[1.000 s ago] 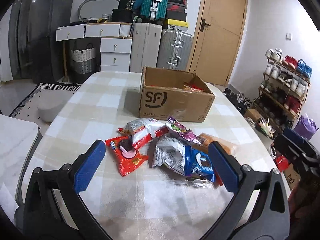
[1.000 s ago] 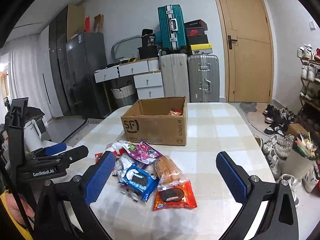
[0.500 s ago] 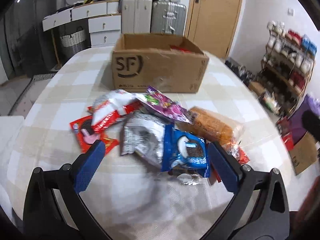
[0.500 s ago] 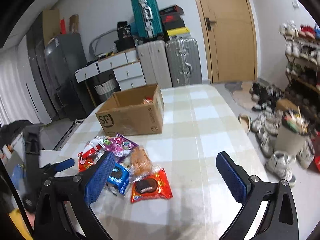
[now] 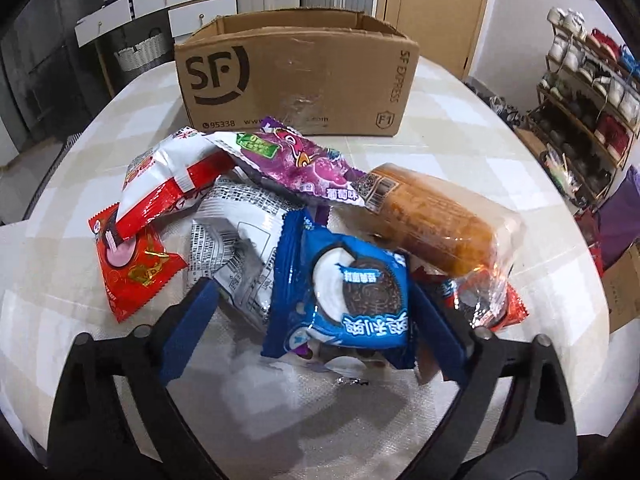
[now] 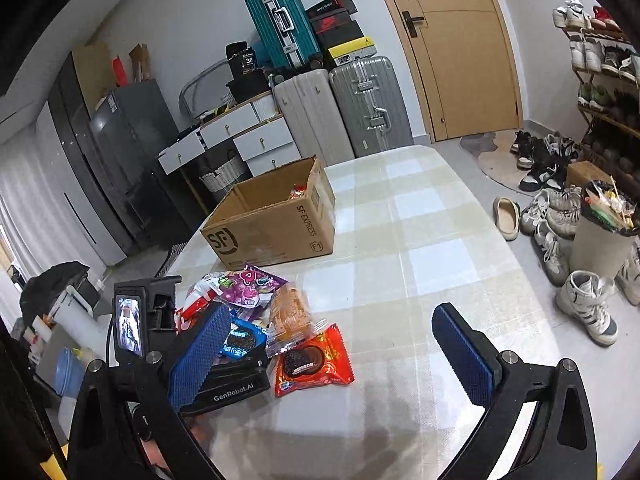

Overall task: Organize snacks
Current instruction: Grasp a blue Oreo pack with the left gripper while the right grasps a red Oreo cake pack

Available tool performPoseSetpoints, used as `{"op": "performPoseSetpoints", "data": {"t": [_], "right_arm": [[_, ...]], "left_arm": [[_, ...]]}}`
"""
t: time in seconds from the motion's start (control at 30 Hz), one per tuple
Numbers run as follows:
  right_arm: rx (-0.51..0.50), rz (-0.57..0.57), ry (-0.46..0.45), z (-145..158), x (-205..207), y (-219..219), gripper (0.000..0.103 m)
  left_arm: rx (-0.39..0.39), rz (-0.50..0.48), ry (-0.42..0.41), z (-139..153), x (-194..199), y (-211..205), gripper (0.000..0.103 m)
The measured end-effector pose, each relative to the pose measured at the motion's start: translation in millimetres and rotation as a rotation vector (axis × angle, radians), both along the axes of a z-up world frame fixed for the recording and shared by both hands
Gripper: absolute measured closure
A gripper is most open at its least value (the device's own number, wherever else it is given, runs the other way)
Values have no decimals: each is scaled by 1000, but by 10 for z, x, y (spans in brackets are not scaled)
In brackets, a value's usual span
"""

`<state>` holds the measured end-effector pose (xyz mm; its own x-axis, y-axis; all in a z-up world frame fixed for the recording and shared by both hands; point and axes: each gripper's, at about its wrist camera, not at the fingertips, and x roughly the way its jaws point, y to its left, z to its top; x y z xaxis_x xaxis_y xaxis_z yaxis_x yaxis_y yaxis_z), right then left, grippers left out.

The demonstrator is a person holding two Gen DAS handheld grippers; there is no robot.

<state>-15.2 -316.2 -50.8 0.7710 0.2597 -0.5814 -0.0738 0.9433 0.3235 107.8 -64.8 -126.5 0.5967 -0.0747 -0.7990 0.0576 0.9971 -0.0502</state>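
One blue cookie packet (image 5: 348,304) atop snack pile (image 5: 280,216) on table (image 5: 460,148), before cardboard box (image 5: 296,80); left gripper (image 5: 316,332) spread wide around it; right gripper (image 6: 328,356) spread, holding nothing

- I see glossy, crinkled plastic film on the blue cookie packet (image 5: 344,300).
- The box (image 5: 296,76) looks like matt brown cardboard.
- My left gripper (image 5: 312,328) has textured blue pads (image 5: 188,328) on black matt plastic.
- The tablecloth (image 6: 432,264) looks smooth, faintly shiny.
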Motion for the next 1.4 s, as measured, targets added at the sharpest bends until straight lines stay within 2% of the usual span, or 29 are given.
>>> {"op": "performPoseSetpoints", "data": {"t": [0.03, 0.1, 0.13, 0.2, 0.3, 0.37, 0.47, 0.63, 0.8, 0.93, 1.07, 1.2, 1.23, 1.27, 1.37, 1.4], "right_arm": [[0, 3, -1, 1, -4, 9, 1], [-3, 8, -6, 16, -22, 22, 1], [-7, 8, -8, 17, -27, 32, 1], [-13, 8, -7, 9, -37, 46, 1], [-19, 1, 13, -29, 0, 50, 1], [-21, -2, 35, -71, 30, 55, 1], [-11, 3, 78, -154, 98, 62, 1], [-2, 21, 150, -307, 203, 102, 1], [17, 89, 193, -422, 315, 189, 1], [-56, 137, 172, -435, 371, 353, 1], [-183, 186, 219, -591, 464, 615, 1], [-331, 202, 229, -724, 552, 836, 1], [-342, 208, 238, -759, 575, 859, 2], [-346, 214, 251, -797, 606, 880, 5], [-366, 231, 301, -928, 699, 916, 24], [-354, 238, 313, -956, 711, 914, 24]], "left_arm": [[-1, -3, -8, 4, -4, 6, 19], [-5, -28, 1, -12, 7, -13, 40], [1, -34, -3, -19, -4, -18, 44], [12, -48, -23, 13, -37, -16, 62], [-24, -70, -31, 70, -100, 73, 77], [-74, -84, -28, 92, -130, 149, 83], [-141, -106, -22, 130, -164, 254, 83], [-185, -139, -50, 247, -361, 414, 83], [-216, -142, -78, 401, -568, 704, 83], [-247, -123, -100, 502, -675, 1001, 83], [-297, -88, -107, 573, -773, 1335, 83], [-325, -65, -121, 647, -858, 1552, 83], [-333, -61, -124, 661, -877, 1591, 83], [-341, -57, -127, 678, -893, 1629, 83], [-359, -48, -130, 709, -931, 1696, 83], [-360, -45, -131, 714, -940, 1698, 83]]}}
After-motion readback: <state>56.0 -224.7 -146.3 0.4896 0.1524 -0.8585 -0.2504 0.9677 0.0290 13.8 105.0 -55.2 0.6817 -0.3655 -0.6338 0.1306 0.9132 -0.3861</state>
